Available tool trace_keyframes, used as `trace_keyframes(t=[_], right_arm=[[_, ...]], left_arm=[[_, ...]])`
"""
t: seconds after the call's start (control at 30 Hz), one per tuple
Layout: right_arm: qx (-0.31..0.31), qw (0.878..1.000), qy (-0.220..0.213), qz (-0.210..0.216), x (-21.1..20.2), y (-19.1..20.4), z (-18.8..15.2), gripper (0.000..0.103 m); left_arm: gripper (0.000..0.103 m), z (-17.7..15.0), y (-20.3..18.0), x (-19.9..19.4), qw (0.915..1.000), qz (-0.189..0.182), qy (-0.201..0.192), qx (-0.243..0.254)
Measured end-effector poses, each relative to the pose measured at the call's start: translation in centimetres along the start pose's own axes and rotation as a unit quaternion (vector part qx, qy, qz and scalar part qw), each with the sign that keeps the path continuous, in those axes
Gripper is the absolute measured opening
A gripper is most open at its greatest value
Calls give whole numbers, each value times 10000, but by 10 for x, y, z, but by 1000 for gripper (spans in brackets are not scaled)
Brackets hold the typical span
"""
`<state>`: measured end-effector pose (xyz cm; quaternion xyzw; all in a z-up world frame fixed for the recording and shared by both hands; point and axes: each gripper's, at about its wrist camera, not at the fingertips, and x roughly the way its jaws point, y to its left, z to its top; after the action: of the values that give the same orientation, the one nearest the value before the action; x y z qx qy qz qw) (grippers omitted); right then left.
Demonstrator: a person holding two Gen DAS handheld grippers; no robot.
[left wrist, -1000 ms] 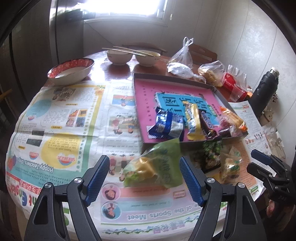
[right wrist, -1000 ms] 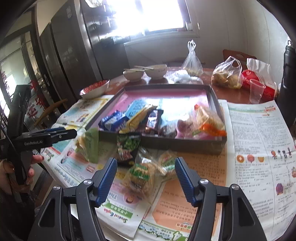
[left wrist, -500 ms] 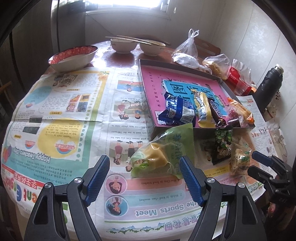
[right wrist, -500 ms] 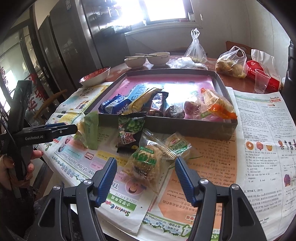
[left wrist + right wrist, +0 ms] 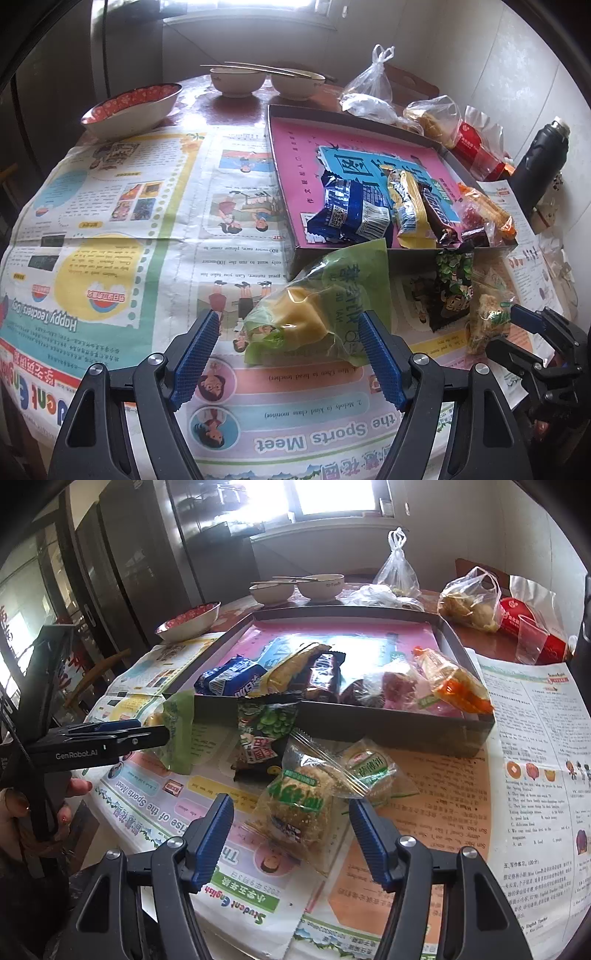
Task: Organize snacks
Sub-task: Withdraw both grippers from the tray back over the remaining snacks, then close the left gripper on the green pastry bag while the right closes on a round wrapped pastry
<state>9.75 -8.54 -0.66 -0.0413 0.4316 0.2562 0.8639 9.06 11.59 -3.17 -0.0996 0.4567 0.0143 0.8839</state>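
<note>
The newspaper (image 5: 147,229) spread over the surface carried upside-down headlines reading "Happy Teachers' Day" and "the Sports Meet", with a smaller line, "Melody (a kind class monitor)". In the right wrist view its masthead (image 5: 243,904) read "Student English". The left hand-held gripper (image 5: 110,738) bore "GenRobot.AI" along its side.

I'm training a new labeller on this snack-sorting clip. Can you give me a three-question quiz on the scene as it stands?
1. True or false: the left gripper has its jaws shut on the green packet.
2. Which packet leans against the tray wall? A) green-pea packet B) orange packet C) blue packet
3. What lies between the right gripper jaws?

Key: 1 false, open around it; 2 A; 3 a clear-wrapped crispy snack, not gripped.
</note>
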Motion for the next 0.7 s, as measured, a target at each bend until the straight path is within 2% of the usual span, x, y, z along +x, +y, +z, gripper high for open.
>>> trace_keyframes(t=[0.2, 0.47, 0.7], right_arm=[[-184, 9998, -19, -10, 7, 10, 3, 64], [-356, 9993, 75, -66, 21, 17, 2, 47], [-524, 9985, -56, -122, 21, 24, -1, 43]], left_arm=[[79, -1, -4, 4, 10000, -30, 16, 44], [79, 0, -7, 9, 9999, -65, 34, 73], [79, 1, -9, 11, 10000, -28, -38, 78]])
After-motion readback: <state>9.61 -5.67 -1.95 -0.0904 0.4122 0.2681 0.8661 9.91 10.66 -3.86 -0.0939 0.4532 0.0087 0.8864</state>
